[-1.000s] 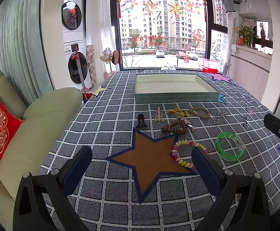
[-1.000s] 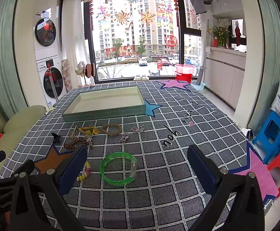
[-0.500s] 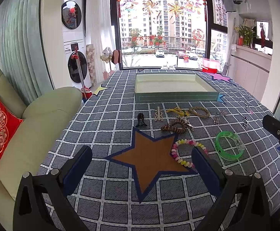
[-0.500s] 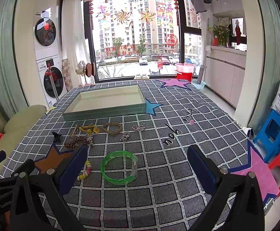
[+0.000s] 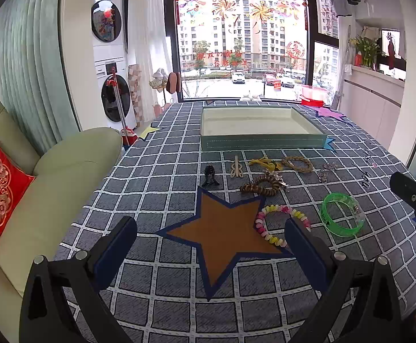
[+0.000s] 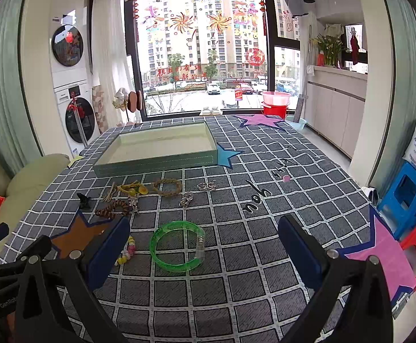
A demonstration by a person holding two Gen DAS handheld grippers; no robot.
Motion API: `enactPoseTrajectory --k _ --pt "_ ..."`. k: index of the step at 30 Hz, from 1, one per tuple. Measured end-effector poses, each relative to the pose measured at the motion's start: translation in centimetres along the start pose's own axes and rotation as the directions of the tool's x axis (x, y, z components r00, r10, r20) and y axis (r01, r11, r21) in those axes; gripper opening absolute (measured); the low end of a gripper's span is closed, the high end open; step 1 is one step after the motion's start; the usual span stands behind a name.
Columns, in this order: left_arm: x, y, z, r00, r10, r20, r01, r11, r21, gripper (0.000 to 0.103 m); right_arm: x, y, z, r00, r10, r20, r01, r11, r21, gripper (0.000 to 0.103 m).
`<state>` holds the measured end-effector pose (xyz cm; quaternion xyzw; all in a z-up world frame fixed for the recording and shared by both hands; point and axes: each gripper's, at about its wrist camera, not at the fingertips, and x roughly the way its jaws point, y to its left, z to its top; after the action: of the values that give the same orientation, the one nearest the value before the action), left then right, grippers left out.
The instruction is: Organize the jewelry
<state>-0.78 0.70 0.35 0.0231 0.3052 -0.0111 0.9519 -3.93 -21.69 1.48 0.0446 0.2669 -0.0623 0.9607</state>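
A surface (image 5: 162, 177) under a grey checked cloth with star patches carries a shallow tray (image 5: 260, 143) at the far side, with bracelets, clips and a green bangle (image 6: 177, 245) scattered nearer.

Bare cloth (image 6: 236, 257) lies open around the green bangle (image 6: 176, 245).

Tray (image 5: 262, 143) sits at far side of cloth (image 5: 156, 177); loose jewelry row lies before it; bangle (image 6: 176, 245) nearest, right of bead bracelet (image 5: 279, 223).
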Motion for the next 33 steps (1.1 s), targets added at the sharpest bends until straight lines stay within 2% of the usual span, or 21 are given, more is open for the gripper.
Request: enactPoseTrajectory --k 33 --pt "0.35 -0.01 -0.20 1.000 -0.003 -0.010 0.003 1.000 0.001 0.103 0.13 0.07 -0.03 1.000 0.002 -0.001 -0.002 1.000 0.001 0.103"
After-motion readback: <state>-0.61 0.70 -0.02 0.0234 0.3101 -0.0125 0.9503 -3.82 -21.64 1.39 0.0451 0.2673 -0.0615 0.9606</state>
